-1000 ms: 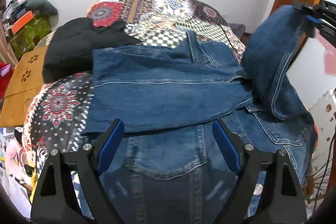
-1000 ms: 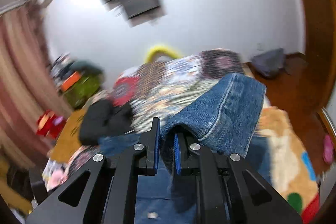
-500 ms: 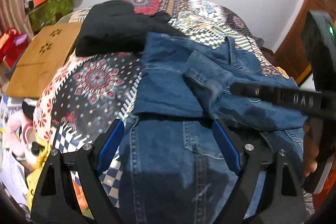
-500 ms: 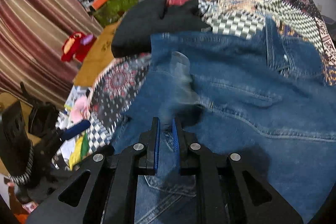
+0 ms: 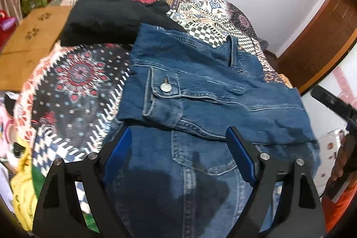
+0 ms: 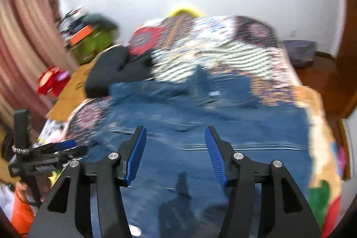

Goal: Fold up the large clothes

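My left tongs [image 5: 178, 155] stand wide apart and hold nothing; they hang over the near part of the denim jacket [image 5: 200, 86], and the blue pads [image 5: 239, 155] do not touch the cloth. My right tongs [image 6: 175, 155] have just been opening, and now there is only a free gap between their ribbed blue pads [image 6: 214, 155]; the denim lies below them, not between them. So both tongs are released.

The denim jacket lies spread on the bed [image 5: 73, 73], more to the right side of it and reaching to the near edge. One sleeve is folded across the body of the jacket, and its cuff with a metal button [image 5: 165, 87] points to the left side of the bed. The collar part lies toward the far end of the bed. In the right wrist view the jacket is blurred, so I cannot tell small details there.

A black garment [image 5: 107, 15] lies in a heap at the far left of the bed, touching the far left corner of the jacket. The bed cover has many patterns in red, black and white. Beside the left edge of the bed stands a brown wooden board [image 5: 31, 41] with cut-out holes. At the right edge of the left wrist view I see part of my right hand [image 5: 339, 162] with its tool.
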The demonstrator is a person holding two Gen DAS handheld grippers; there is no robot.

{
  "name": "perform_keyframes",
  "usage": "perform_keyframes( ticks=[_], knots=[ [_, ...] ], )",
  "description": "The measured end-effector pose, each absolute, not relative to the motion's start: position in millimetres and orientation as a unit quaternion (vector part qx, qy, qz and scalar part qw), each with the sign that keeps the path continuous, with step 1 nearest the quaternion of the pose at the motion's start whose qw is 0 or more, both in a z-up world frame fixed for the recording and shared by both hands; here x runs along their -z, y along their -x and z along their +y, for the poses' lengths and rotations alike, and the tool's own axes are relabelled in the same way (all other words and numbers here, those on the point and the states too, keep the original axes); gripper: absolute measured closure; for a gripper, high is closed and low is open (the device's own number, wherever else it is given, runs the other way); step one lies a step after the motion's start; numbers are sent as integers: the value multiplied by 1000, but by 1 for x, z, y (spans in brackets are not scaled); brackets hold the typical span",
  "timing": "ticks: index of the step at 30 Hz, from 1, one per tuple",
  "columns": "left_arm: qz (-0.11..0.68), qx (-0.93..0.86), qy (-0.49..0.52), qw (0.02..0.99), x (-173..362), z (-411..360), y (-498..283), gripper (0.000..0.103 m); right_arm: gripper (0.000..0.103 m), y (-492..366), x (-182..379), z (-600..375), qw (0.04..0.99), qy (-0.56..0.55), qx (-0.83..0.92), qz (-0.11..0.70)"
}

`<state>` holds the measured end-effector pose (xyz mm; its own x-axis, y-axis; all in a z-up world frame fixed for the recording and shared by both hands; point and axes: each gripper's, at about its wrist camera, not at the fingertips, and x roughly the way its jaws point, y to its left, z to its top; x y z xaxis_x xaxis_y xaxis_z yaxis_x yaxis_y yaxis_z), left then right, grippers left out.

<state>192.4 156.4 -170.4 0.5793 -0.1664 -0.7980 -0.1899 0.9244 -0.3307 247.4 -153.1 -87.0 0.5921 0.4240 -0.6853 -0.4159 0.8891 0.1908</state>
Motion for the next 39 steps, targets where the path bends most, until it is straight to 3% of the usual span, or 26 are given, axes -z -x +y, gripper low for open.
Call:
perform_keyframes(
  ticks=[8, 20, 23, 28, 39],
  knots=[
    [488, 8, 280, 827, 194, 174, -221, 21, 46, -241, 106, -250, 905, -58, -126, 402],
    [525, -31, 286, 801, 229, 176, -248, 34, 46, -231, 138, -318, 891, -149, -76, 423],
    [532, -32, 267, 803, 230, 172, -255, 58, 46, -231, 143, -319, 888, -150, -75, 429],
    [523, -32, 207, 826, 216, 155, -264, 77, 46, -231, 148, -318, 886, -144, -78, 433],
    [406, -13, 178, 896, 124, 149, -255, 82, 46, -235, 135, -302, 894, -119, -92, 421]
  ],
)
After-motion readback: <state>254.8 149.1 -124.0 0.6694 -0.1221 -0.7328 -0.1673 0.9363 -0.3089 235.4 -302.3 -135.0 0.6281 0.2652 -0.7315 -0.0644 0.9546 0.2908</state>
